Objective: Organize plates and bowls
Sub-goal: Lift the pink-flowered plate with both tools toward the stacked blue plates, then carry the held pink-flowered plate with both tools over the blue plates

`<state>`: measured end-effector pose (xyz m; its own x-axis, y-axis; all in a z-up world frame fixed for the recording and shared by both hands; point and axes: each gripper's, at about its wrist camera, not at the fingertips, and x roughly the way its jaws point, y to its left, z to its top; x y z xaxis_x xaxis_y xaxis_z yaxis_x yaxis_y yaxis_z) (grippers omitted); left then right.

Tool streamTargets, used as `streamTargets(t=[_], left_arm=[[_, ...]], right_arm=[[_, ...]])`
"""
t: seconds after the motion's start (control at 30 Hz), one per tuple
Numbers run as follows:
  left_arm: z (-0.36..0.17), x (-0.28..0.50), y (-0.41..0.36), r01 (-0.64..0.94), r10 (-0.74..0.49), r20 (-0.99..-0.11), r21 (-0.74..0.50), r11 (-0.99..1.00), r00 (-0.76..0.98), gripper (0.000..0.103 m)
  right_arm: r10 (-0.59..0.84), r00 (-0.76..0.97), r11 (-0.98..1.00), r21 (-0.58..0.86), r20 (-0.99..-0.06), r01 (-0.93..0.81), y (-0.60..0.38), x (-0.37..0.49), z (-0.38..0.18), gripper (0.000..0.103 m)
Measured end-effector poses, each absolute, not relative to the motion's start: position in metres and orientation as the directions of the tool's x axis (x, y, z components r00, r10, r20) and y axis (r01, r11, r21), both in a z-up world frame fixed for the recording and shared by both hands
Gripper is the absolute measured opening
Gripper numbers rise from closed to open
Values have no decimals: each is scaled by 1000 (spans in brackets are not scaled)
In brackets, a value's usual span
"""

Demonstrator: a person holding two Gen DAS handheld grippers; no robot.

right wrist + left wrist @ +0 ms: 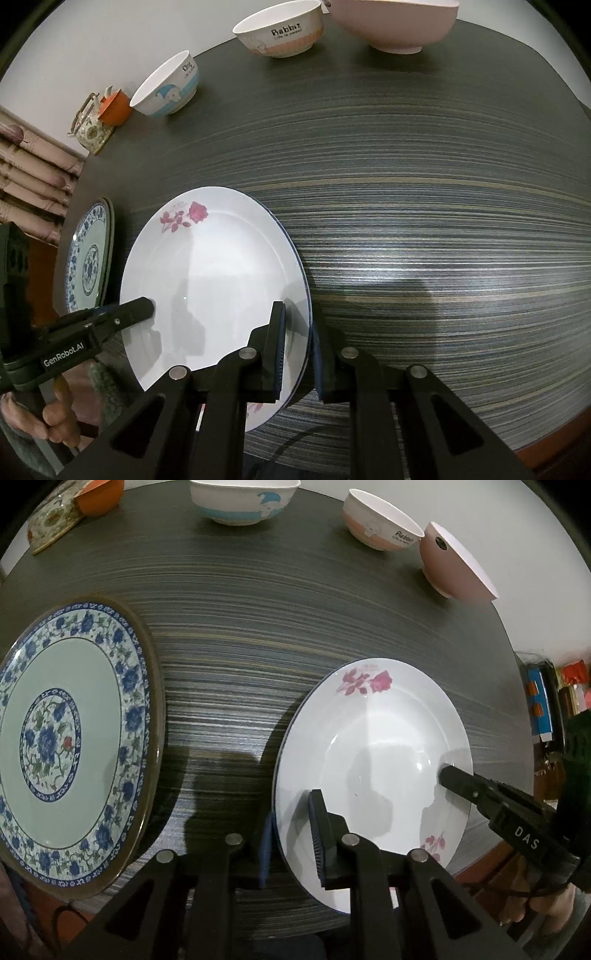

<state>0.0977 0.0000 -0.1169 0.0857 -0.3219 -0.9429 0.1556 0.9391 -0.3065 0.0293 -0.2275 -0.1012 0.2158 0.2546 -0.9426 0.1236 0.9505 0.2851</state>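
Observation:
A white plate (373, 746) with pink flowers is held over the dark striped table (258, 646) by both grippers. My left gripper (291, 812) is shut on its near left rim, one pad under the edge and one finger on top. In the right wrist view my right gripper (298, 317) is shut on the right rim of the same white plate (207, 280). Each gripper shows in the other's view: the right gripper (448, 773) on the far rim, the left gripper (146, 306) at the left edge. Whether the plate touches the table I cannot tell.
A blue-and-white floral plate (74, 738) lies at the left. Along the back stand a blue-banded bowl (240, 502), a Rabbit bowl (380, 520), a pink bowl (454, 561) and an orange bowl (99, 498) by a floral box (51, 528). The table edge runs close on the right.

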Motion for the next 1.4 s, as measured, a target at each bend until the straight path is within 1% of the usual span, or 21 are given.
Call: streamTargets(t=[0.07, 0.33, 0.67, 0.93, 1.4], left_arm=[[-118, 101, -1, 159, -322, -943, -308, 938, 77, 21], [-118, 105, -10, 158, -316, -946, -302, 940, 76, 20], [-116, 100, -19, 201, -289, -951, -264, 944, 108, 20], [-115, 96, -15, 196, -289, -950, -263, 945, 119, 19], [-87, 96, 11, 177, -284, -941, -252, 951, 185, 19]], right_arm=[[256, 211, 950, 286, -943, 123, -228, 31, -102, 15], [262, 191, 951, 287, -946, 118, -228, 33, -104, 17], [256, 195, 950, 283, -947, 128, -227, 33, -103, 16], [251, 209, 951, 281, -945, 129, -226, 32, -101, 14], [249, 251, 955, 280, -935, 96, -222, 42, -83, 13]])
